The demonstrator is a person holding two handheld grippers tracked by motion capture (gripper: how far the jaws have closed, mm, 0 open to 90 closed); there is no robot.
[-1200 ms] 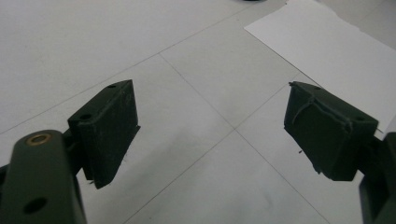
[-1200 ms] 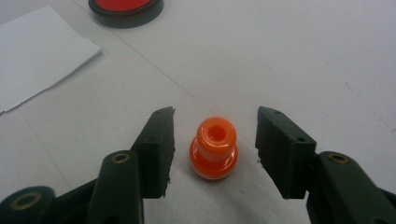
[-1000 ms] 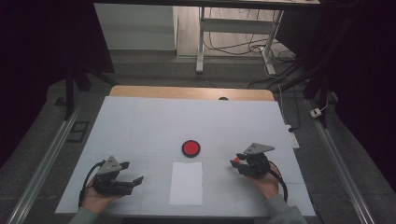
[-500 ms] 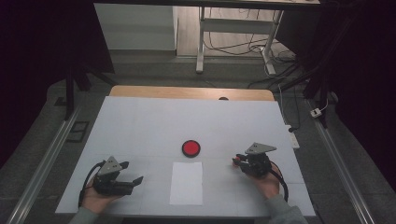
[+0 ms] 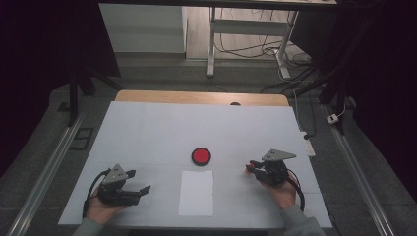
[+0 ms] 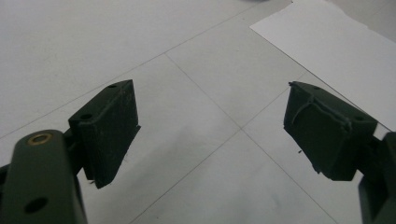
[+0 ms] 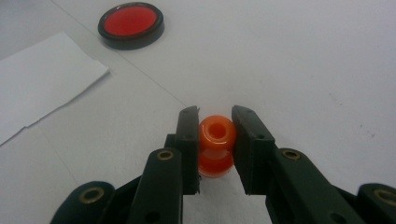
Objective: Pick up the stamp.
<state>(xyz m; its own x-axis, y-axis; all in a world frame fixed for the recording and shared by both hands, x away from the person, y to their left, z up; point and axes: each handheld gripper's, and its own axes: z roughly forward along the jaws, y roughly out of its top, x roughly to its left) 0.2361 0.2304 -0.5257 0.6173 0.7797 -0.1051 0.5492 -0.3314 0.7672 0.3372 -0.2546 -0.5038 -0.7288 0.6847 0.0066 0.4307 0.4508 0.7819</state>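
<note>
Working left to right, we find the left gripper [image 5: 132, 189] resting on the white table [image 5: 147, 132] with its jaws spread wide and nothing between them, beside the sheet of white paper [image 5: 196, 192]. Beyond the sheet lies a shallow black dish [image 5: 200, 156] with a red inside, in which we can make out no loose contents. Farthest right, the right gripper [image 7: 215, 135] pinches a small orange spool [image 7: 215, 144] low over the table; we judge the grasp complete, so the next move calls for a steady lift and carry, probably toward the dish.

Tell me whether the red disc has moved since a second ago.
No. The red disc sits just beyond the white paper sheet, same as before.
</note>
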